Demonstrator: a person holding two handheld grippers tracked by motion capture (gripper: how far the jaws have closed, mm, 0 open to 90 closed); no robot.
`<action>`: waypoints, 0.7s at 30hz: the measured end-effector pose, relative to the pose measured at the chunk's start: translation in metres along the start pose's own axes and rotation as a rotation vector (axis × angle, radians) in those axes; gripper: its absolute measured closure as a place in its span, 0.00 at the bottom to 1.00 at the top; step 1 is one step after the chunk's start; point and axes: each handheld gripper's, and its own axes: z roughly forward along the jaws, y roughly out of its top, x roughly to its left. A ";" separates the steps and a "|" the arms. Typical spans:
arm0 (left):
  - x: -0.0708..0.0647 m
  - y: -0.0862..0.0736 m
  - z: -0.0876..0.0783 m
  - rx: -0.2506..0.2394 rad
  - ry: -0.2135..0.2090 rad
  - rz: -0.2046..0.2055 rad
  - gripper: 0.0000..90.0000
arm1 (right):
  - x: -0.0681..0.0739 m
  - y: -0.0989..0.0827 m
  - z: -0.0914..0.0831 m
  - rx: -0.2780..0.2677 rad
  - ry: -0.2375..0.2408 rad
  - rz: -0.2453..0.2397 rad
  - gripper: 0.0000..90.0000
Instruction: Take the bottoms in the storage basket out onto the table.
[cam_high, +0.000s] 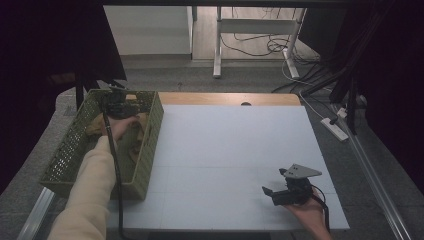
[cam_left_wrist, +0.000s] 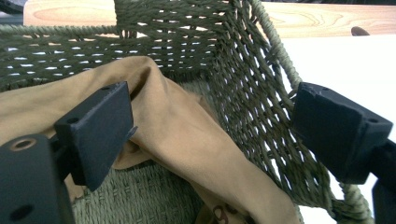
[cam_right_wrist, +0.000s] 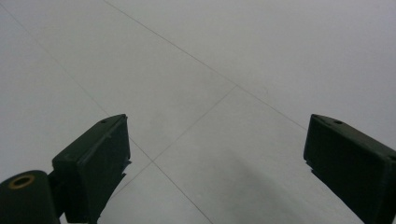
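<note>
Cloth (cam_left_wrist: 187, 135) lies in the basket (cam_high: 150, 145); left tongs (cam_left_wrist: 210, 126) hang over it, jaws apart, nothing gripped. Right tongs (cam_high: 280, 192) idle, apart, on worktop (cam_high: 225, 150). Lifting out remains, seemingly.

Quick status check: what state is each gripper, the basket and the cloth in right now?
Left hand-held gripper: open, inside the basket, over the cloth.
Right hand-held gripper: open, holding nothing, above the white table.
Green woven basket: upright.
Tan cloth: crumpled inside basket, not gripped.
</note>
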 end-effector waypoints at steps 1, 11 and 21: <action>0.001 0.000 0.001 0.004 0.001 -0.001 0.14 | 0.000 0.000 0.000 0.001 0.001 0.000 0.08; 0.007 -0.006 0.011 0.042 0.004 -0.028 0.12 | 0.000 0.000 0.001 0.006 0.002 -0.006 0.08; 0.011 -0.010 0.016 0.064 0.020 -0.037 0.10 | 0.001 0.000 0.002 0.014 -0.001 -0.011 0.08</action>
